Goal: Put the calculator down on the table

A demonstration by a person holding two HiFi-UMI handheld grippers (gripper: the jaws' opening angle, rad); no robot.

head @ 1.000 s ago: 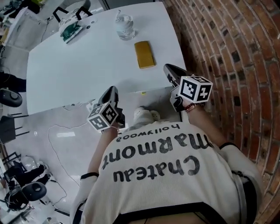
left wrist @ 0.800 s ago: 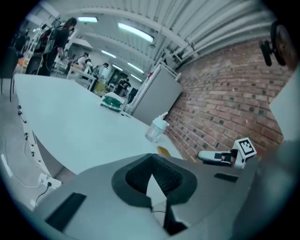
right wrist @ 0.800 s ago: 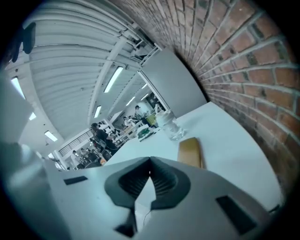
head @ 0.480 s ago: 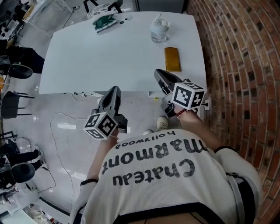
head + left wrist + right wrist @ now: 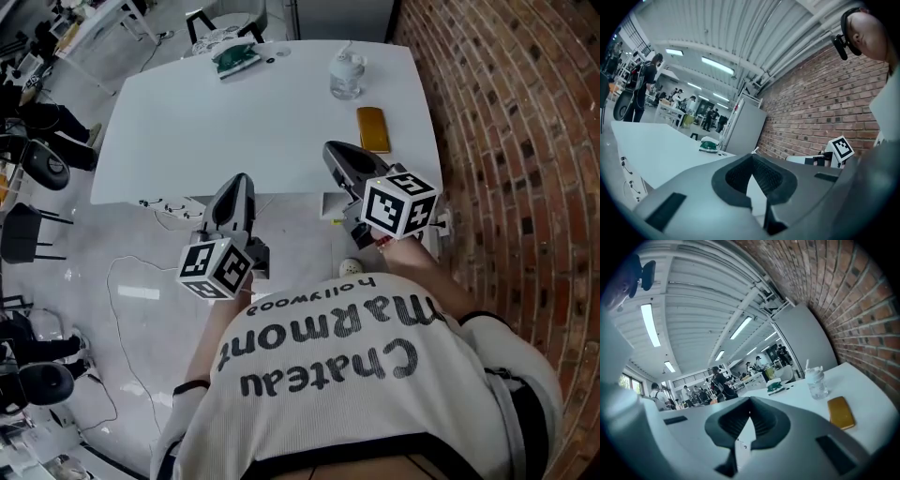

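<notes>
A flat gold rectangular thing, likely the calculator (image 5: 373, 128) (image 5: 841, 412), lies on the white table (image 5: 234, 131) near its right edge, by the brick wall. Neither gripper holds anything. My left gripper (image 5: 238, 181) (image 5: 752, 155) hangs at the table's near edge, well left of the gold thing, with its jaws shut and nothing between them. My right gripper (image 5: 335, 152) (image 5: 750, 400) reaches just over the near edge, a short way in front of the gold thing, and points towards it. Its jaws meet at the tips and are empty.
A clear bottle (image 5: 345, 75) (image 5: 817, 382) stands behind the gold thing. A green and white object (image 5: 234, 58) (image 5: 708, 146) lies at the table's far edge. A brick wall (image 5: 506, 141) runs along the right. Cables (image 5: 122, 281) and chairs (image 5: 23, 230) are on the floor at the left.
Both grippers have come up in front of my body at the table's near edge. The head view has swung, so the whole table now shows.
</notes>
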